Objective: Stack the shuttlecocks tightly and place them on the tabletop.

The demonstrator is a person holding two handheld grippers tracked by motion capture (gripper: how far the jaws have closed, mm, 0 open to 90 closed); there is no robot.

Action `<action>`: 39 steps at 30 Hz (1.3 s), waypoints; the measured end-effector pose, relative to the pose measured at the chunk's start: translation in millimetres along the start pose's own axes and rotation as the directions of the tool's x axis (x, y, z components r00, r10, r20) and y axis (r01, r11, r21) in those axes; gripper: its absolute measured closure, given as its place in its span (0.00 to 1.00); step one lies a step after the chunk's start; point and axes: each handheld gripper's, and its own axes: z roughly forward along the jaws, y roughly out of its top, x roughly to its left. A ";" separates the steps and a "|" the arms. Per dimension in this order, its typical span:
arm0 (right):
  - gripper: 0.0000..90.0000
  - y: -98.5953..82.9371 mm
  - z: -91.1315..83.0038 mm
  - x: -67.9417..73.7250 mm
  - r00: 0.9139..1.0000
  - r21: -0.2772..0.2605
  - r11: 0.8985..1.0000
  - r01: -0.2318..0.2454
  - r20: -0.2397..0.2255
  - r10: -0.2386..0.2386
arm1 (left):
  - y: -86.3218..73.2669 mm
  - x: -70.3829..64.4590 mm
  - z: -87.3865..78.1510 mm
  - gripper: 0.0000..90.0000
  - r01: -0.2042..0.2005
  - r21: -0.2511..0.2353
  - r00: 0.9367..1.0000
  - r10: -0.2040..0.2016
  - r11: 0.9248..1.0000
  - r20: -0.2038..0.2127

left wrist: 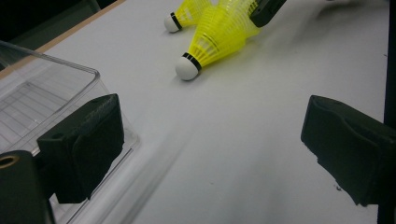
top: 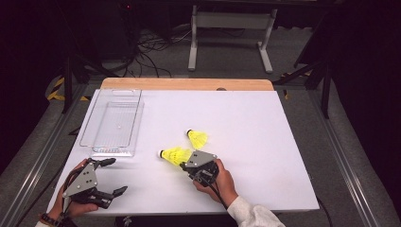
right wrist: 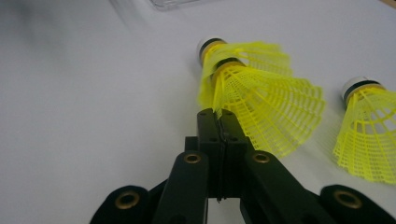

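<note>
Yellow plastic shuttlecock (top: 176, 155) lies on white table (top: 246, 123), cork end pointing toward 9 o'clock, just left of table centre. Right gripper (top: 189, 164) is at its skirt from the 4 o'clock side. In the right gripper view the jaws are pressed together w/ a thin edge of the yellow mesh (right wrist: 261, 107) pinched between the tips, so it reads as clamped on the skirt rim. Grip looks thin; only the rim is caught.

Second shuttlecock (top: 197, 138) sits just beside the first, at approx 1 o'clock from it, cork up-left. The two skirts are close; can't tell if touching.

Clear plastic bin (top: 113, 124) at 10 o'clock of the held shuttlecock, near the table's left edge, empty as far as visible.

Left gripper (top: 111, 176) near the table's 7 o'clock corner, jaws spread wide, holding nothing. In the left gripper view its jaws frame bare table w/ the bin's corner (left wrist: 70, 88) beside the left jaw.

Step in hand (judgement): pick of 1st shuttlecock, grasp made, lift not yet begun; cork looks to be on the table.

Next move calls for: a straight lift to clear the neighbour's skirt, then carry toward 10 o'clock over the bin rim, release inside. Risk: mesh slipping from the thin pinch.
</note>
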 end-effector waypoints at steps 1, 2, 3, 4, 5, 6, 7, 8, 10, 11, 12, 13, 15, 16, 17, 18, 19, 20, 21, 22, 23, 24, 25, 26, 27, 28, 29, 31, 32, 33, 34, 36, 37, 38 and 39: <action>1.00 0.8 0.2 -0.4 1.000 -0.002 1.000 0.000 0.001 0.000 | 0.0 0.1 0.0 0.08 0.000 0.000 1.000 0.000 1.000 0.000; 1.00 1.5 0.7 -1.2 1.000 -0.006 1.000 0.003 0.003 -0.003 | -0.1 0.1 -0.1 0.08 0.002 -0.001 1.000 -0.002 1.000 0.001; 1.00 2.1 1.3 -2.1 1.000 -0.009 1.000 0.002 -0.004 -0.002 | -0.1 0.0 -0.1 0.08 0.002 -0.001 1.000 -0.002 1.000 0.001; 1.00 2.5 2.1 -2.6 1.000 -0.007 1.000 0.003 -0.009 -0.003 | -0.1 0.2 -0.3 0.08 0.000 -0.002 1.000 0.000 1.000 0.000; 1.00 2.9 3.7 -3.3 1.000 -0.009 1.000 0.004 -0.005 -0.004 | 0.0 0.2 -0.3 0.08 0.000 -0.002 1.000 0.000 1.000 0.000; 1.00 3.1 4.7 -4.1 1.000 -0.011 1.000 0.003 -0.006 -0.003 | 0.0 0.2 -0.3 0.08 0.000 -0.003 1.000 0.000 1.000 0.000; 1.00 3.3 5.5 -4.5 1.000 -0.013 1.000 0.001 -0.007 -0.001 | 0.0 0.3 -0.2 0.08 0.001 -0.003 1.000 -0.001 1.000 0.001; 1.00 3.7 6.6 -5.2 1.000 -0.014 1.000 0.001 -0.002 -0.001 | 0.1 0.3 0.0 0.08 0.001 -0.002 1.000 -0.001 1.000 0.002; 1.00 4.0 9.1 -6.1 1.000 -0.014 1.000 0.001 0.004 -0.001 | 0.0 0.0 0.2 0.08 0.001 -0.002 1.000 -0.001 1.000 0.003; 0.99 3.5 10.6 -6.7 1.000 -0.011 1.000 -0.003 0.004 0.004 | 0.0 0.0 0.2 0.08 0.001 -0.002 1.000 -0.001 1.000 0.003; 0.99 2.7 12.4 -7.4 1.000 -0.010 1.000 -0.011 -0.002 0.011 | 0.1 0.1 0.2 0.08 0.001 -0.001 1.000 -0.001 1.000 0.003; 0.97 1.8 14.5 -7.8 1.000 -0.006 1.000 -0.017 -0.001 0.017 | 0.1 0.1 0.2 0.08 0.001 -0.001 1.000 -0.001 1.000 0.004; 0.96 0.4 18.3 -8.2 1.000 0.000 1.000 -0.024 -0.003 0.024 | 0.1 0.1 0.4 0.08 0.002 -0.001 1.000 -0.002 1.000 0.006; 0.94 0.0 19.7 -8.5 1.000 0.001 1.000 -0.023 -0.005 0.023 | 0.2 -0.1 0.5 0.08 0.001 0.001 1.000 -0.001 1.000 0.004; 0.91 -0.1 21.1 -8.1 1.000 0.002 1.000 -0.027 -0.001 0.027 | 0.2 -0.2 0.6 0.08 0.002 0.001 1.000 -0.002 1.000 0.005; 0.90 -0.3 22.4 -7.9 1.000 0.005 1.000 -0.027 0.002 0.027 | 0.2 -0.2 0.6 0.08 0.002 0.001 1.000 -0.002 1.000 0.005; 0.89 -0.6 23.4 -7.9 1.000 0.004 1.000 -0.025 -0.002 0.025 | 0.1 -0.5 0.7 0.08 0.003 -0.001 1.000 -0.003 1.000 0.005; 0.86 -0.8 24.1 -7.5 1.000 0.007 1.000 -0.027 0.002 0.027 | 0.1 -0.5 0.7 0.08 0.003 -0.001 1.000 -0.003 1.000 0.005; 0.84 -1.1 24.5 -7.3 1.000 0.010 1.000 -0.028 0.006 0.027 | 0.1 -0.5 0.6 0.08 0.002 -0.001 1.000 -0.002 1.000 0.006; 0.83 -1.3 24.7 -7.2 1.000 0.011 1.000 -0.027 0.008 0.026 | 0.0 -0.2 0.6 0.08 0.003 -0.002 1.000 -0.003 1.000 0.006; 0.82 -1.6 24.7 -7.1 1.000 0.012 1.000 -0.026 0.007 0.026 | 0.0 -0.2 0.6 0.08 0.003 -0.002 1.000 -0.003 1.000 0.006; 0.81 -1.7 24.7 -7.0 1.000 0.012 1.000 -0.028 0.008 0.028 | 0.0 -0.3 0.5 0.08 0.003 -0.002 1.000 -0.003 1.000 0.006; 0.81 -1.7 24.7 -7.0 1.000 0.012 1.000 -0.028 0.008 0.028 | 0.0 -0.3 0.5 0.08 0.003 -0.002 1.000 -0.003 1.000 0.006; 0.78 -2.0 24.4 -7.0 1.000 0.010 1.000 -0.030 0.002 0.030 | 0.1 -0.4 0.6 0.08 0.003 -0.002 1.000 -0.003 1.000 0.006; 0.78 -2.0 24.4 -7.0 1.000 0.010 1.000 -0.030 0.002 0.030 | 0.2 -0.5 0.6 0.08 0.002 -0.001 1.000 -0.002 1.000 0.005; 0.77 -2.0 24.3 -6.6 1.000 0.013 1.000 -0.029 0.006 0.028 | 0.2 -0.6 0.5 0.08 0.002 -0.001 1.000 -0.002 1.000 0.007; 0.75 -2.1 23.9 -6.5 1.000 0.013 1.000 -0.028 0.006 0.028 | 0.3 -0.5 0.2 0.08 0.001 -0.001 1.000 -0.001 1.000 0.006; 0.73 -2.0 22.4 -6.3 1.000 0.009 1.000 -0.027 0.003 0.027 | 0.3 0.0 -0.2 0.08 0.000 -0.004 1.000 0.000 1.000 0.004; 0.72 -1.6 20.3 -6.4 1.000 0.006 1.000 -0.020 0.006 0.020 | 0.3 0.2 -0.4 0.08 -0.001 -0.004 1.000 0.001 1.000 0.004; 0.71 -1.3 18.5 -6.6 1.000 -0.002 1.000 -0.022 0.002 0.022 | 0.3 0.2 -0.4 0.08 -0.001 -0.004 1.000 0.001 1.000 0.003; 0.70 -0.8 16.5 -6.7 1.000 -0.011 1.000 -0.023 -0.001 0.023 | 0.3 0.1 -0.4 0.08 -0.001 -0.004 1.000 0.001 1.000 0.002; 0.69 0.3 12.8 -6.6 1.000 -0.017 1.000 -0.016 0.007 0.016 | 0.4 -0.3 -0.4 0.08 0.000 -0.005 1.000 0.000 1.000 0.004; 0.67 1.2 7.1 -6.1 1.000 -0.029 1.000 -0.003 0.004 0.003 | 0.5 -0.3 -0.6 0.08 -0.001 -0.006 1.000 0.001 1.000 0.004; 0.67 1.5 4.7 -5.9 1.000 -0.032 0.999 -0.002 0.005 0.003 | 0.5 -0.3 -0.6 0.08 -0.001 -0.006 1.000 0.001 1.000 0.004; 0.67 1.5 4.7 -5.9 1.000 -0.032 0.999 -0.002 0.005 0.003 | 0.5 -0.3 -0.5 0.08 -0.001 -0.005 1.000 0.001 1.000 0.004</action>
